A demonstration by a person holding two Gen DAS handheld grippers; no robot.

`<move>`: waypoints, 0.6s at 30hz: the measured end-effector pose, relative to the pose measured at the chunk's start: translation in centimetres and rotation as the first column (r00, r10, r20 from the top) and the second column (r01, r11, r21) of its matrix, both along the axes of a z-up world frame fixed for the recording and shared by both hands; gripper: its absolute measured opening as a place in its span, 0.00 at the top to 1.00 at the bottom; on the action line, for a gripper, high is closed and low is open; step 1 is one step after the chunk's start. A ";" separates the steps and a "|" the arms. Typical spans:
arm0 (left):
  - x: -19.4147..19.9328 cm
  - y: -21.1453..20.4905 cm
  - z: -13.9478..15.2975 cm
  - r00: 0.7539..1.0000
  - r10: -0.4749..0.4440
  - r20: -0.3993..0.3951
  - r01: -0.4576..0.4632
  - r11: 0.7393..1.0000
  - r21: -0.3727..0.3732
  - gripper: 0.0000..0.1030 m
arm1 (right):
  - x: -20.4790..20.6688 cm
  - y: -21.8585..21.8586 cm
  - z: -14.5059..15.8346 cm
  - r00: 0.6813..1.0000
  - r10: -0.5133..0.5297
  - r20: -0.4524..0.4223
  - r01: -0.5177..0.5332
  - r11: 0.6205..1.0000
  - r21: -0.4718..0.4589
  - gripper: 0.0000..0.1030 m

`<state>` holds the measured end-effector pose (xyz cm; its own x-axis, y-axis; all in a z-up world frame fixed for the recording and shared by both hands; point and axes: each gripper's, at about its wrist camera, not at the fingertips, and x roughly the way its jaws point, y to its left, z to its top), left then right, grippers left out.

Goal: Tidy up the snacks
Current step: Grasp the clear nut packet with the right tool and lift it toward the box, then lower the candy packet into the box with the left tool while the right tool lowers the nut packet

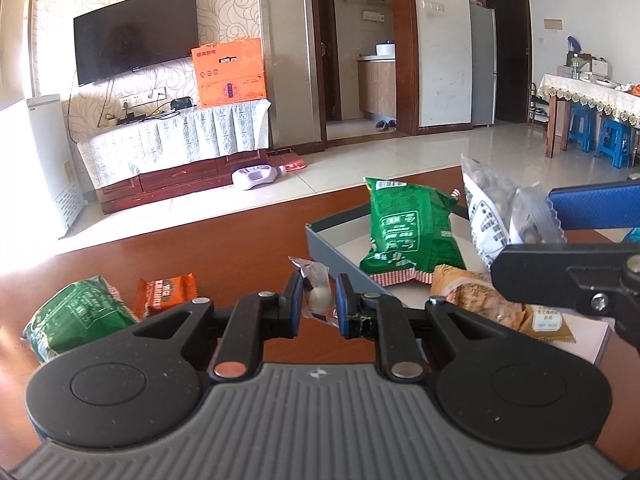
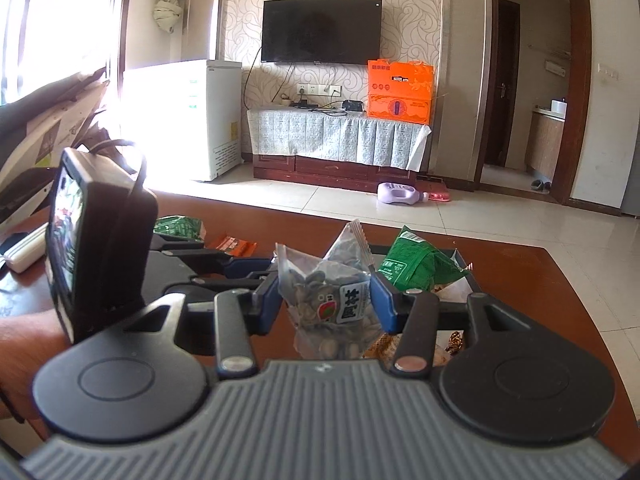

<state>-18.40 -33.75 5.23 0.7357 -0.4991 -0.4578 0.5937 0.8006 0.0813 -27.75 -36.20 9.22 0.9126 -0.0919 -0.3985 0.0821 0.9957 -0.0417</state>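
Two handheld grippers work a snack-sorting job at a reddish-brown wooden table (image 1: pixel 240 248) in a living room, each carrying a packet toward a shallow grey tray (image 1: pixel 320 240) at the table's right side. The left gripper (image 1: pixel 319 304) has its blue pads pinched on a small clear wrapper holding a pale round sweet (image 1: pixel 319 298), gripped around the middle so the crimped ends stick out above and below; it hangs just short of the tray's near corner. The right gripper (image 2: pixel 326 300) clamps a clear bag of sunflower seeds (image 2: pixel 332 300) across its width, jaws part-way apart because the bag is bulky, and holds it upright near the tray, which probably keeps the loose seeds settled at the bottom. Already in the tray lie a green crisp-style bag (image 1: pixel 408 232) propped against the far rim and a tan biscuit packet (image 1: pixel 480 300). Still loose on the table at the left are a second green bag (image 1: pixel 76 312) and an orange-brown packet (image 1: pixel 168 292), apparently next to be gathered. A television hangs on the far wall.
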 end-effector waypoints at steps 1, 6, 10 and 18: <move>-0.1 -0.2 0.0 1.000 -0.003 -0.001 0.003 1.000 -0.002 0.80 | -0.1 -0.1 0.0 1.000 -0.004 0.000 0.004 1.000 0.001 0.50; 0.0 -0.7 0.1 1.000 -0.021 -0.004 0.021 1.000 -0.014 0.80 | -0.4 -0.6 0.0 1.000 -0.025 0.001 0.025 1.000 0.008 0.50; 0.0 -1.7 0.0 0.999 -0.041 0.002 0.041 0.999 -0.019 0.80 | -0.7 -1.5 0.0 0.999 -0.042 0.002 0.042 0.999 0.013 0.50; 0.9 -3.7 -0.8 0.997 -0.070 -0.011 0.070 0.997 -0.018 0.80 | -1.1 -3.0 -0.2 0.996 -0.085 -0.004 0.085 0.996 0.029 0.50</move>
<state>-17.54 -37.49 4.47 0.6934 -0.5572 -0.4569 0.6490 0.7584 0.0602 -28.82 -39.23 9.05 0.9008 -0.1572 -0.4048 0.1662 0.9860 -0.0131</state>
